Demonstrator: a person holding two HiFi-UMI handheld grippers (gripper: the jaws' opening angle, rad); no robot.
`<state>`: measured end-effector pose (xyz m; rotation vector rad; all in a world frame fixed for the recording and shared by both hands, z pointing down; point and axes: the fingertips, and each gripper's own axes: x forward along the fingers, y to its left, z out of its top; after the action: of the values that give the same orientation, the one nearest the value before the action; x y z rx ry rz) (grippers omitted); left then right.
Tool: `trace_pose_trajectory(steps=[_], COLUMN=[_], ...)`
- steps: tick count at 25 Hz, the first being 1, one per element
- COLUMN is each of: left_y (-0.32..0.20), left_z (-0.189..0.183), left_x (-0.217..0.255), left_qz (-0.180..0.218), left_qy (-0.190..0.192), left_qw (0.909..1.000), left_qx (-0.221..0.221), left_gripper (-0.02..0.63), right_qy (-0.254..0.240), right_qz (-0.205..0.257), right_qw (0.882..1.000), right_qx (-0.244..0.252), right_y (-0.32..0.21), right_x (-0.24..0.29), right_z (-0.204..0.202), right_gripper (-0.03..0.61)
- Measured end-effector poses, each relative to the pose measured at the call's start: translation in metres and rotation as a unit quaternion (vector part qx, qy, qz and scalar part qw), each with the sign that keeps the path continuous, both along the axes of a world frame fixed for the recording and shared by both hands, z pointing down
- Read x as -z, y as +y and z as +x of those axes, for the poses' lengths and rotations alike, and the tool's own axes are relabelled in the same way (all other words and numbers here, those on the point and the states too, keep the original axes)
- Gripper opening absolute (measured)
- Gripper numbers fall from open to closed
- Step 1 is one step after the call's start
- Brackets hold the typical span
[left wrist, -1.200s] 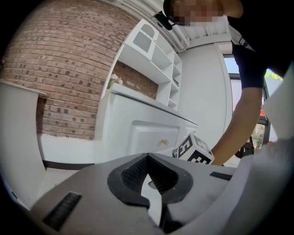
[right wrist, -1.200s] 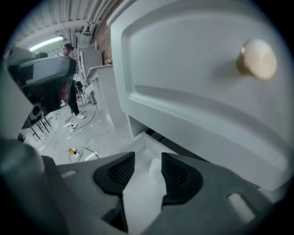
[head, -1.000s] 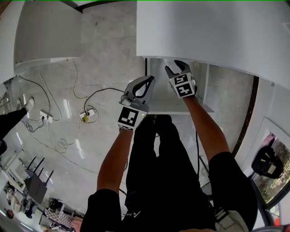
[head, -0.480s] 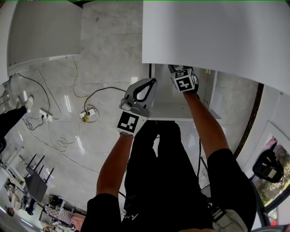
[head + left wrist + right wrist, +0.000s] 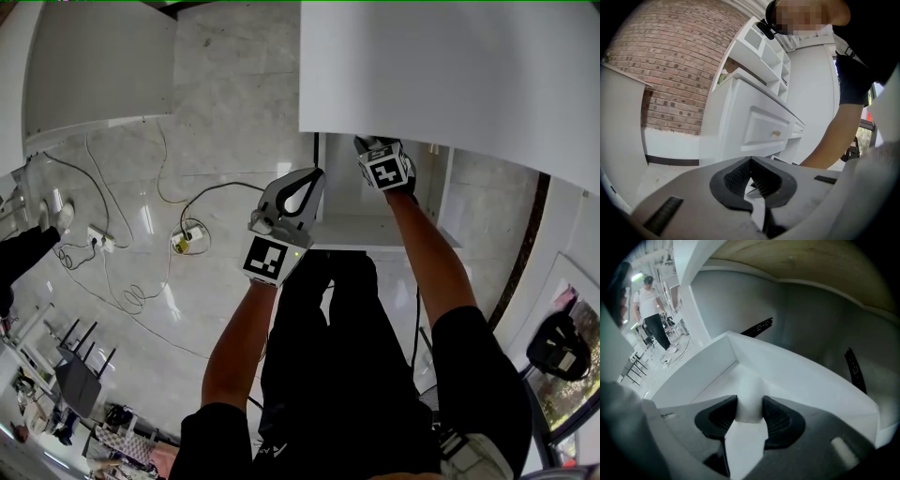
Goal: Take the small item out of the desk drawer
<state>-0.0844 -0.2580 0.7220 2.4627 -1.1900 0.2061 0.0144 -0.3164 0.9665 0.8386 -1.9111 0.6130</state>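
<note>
White small item (image 5: 750,389) betw. closing R claw (image 5: 750,404), now further into drawer (image 5: 801,380); L claw (image 5: 751,165) clenched, empty

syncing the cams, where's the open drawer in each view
Head view: drawer right of centre, under the desk top, right gripper in it.
Left gripper view: cannot pick it out; only the right arm shows, leading toward it.
Right gripper view: drawer fills the middle, its corner upper left of centre.
Shared landmark: right gripper, head and right gripper views, jaws closing on a white item.
</note>
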Motion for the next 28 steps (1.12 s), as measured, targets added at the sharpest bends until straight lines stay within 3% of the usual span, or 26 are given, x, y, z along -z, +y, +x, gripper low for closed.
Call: trace_pose_trajectory(steps=[7, 12, 16, 22, 28], left_y=[0.016, 0.037, 0.055, 0.068, 0.084], left_z=[-0.003, -0.001, 0.005, 0.01, 0.024], left_x=[0.033, 0.088, 0.143, 0.236, 0.353], left_qz=[0.001, 0.017, 0.034, 0.069, 0.128], left_qy=[0.002, 0.013, 0.016, 0.036, 0.057], left_qw=[1.0, 0.9996, 0.9987, 0.9955, 0.9876], left_qx=[-0.004, -0.017, -0.034, -0.055, -0.071], left_gripper=[-0.002, -0.002, -0.002, -0.002, -0.002], right_qy=[-0.04, -0.089, -0.141, -0.23, -0.311], right_qz=[0.026, 0.093, 0.152, 0.25, 0.349], right_qw=[0.998, 0.991, 0.978, 0.939, 0.883], right_qx=[0.03, 0.023, -0.002, -0.042, -0.047], right_y=[0.037, 0.065, 0.082, 0.101, 0.129], right_x=[0.082, 0.188, 0.289, 0.441, 0.588], right_z=[-0.008, -0.005, -0.008, -0.017, -0.009], right_gripper=[0.17, 0.17, 0.172, 0.17, 0.172])
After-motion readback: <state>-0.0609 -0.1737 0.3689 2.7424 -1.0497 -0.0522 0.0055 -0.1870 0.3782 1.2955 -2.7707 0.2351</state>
